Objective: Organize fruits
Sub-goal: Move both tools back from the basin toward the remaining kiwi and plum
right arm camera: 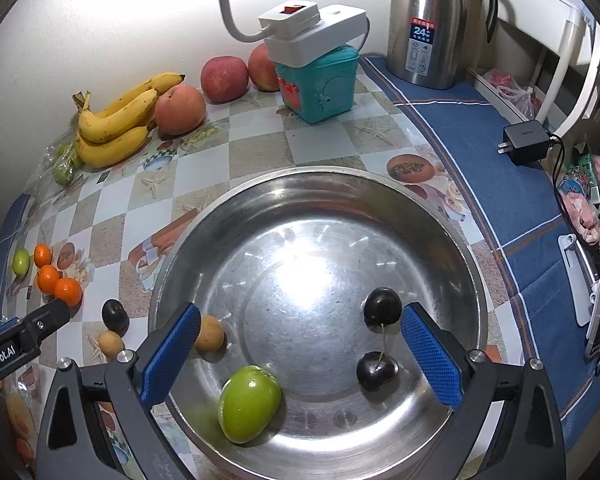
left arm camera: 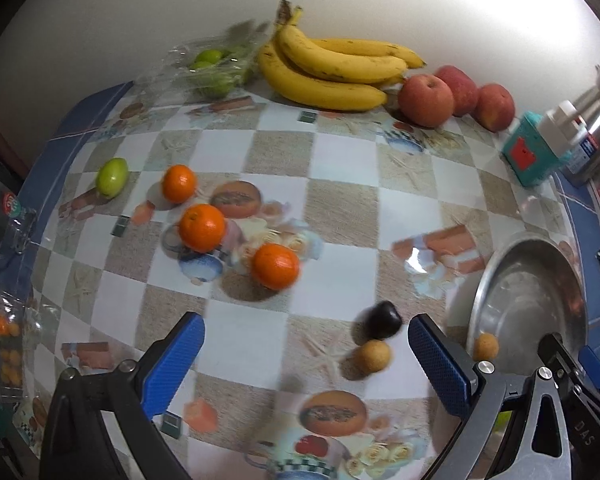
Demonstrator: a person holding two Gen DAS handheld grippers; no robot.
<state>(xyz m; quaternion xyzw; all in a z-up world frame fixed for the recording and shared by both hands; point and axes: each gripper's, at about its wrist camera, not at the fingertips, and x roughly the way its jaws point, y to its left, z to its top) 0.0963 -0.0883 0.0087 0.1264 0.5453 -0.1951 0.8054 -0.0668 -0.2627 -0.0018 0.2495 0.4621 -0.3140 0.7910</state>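
A steel bowl (right arm camera: pixel 312 184) holds a green fruit (right arm camera: pixel 249 403), two dark cherries (right arm camera: pixel 382 306) and a tan round fruit (right arm camera: pixel 209 333). My right gripper (right arm camera: pixel 300 352) is open and empty above the bowl. My left gripper (left arm camera: pixel 306 358) is open and empty over the table; a dark cherry (left arm camera: pixel 383 319) and a tan fruit (left arm camera: pixel 372 356) lie between its fingers, just ahead. Three oranges (left arm camera: pixel 201 227) and a green fruit (left arm camera: pixel 111 176) lie further left. The bowl (left arm camera: pixel 486 280) shows at right in the left wrist view.
Bananas (left arm camera: pixel 328 68), red apples (left arm camera: pixel 426 100) and a bag of green fruits (left arm camera: pixel 214 70) line the back wall. A teal box (right arm camera: pixel 320 84) with a power strip on it, a steel thermos (right arm camera: pixel 430 20) and a black charger (right arm camera: pixel 526 140) stand at right.
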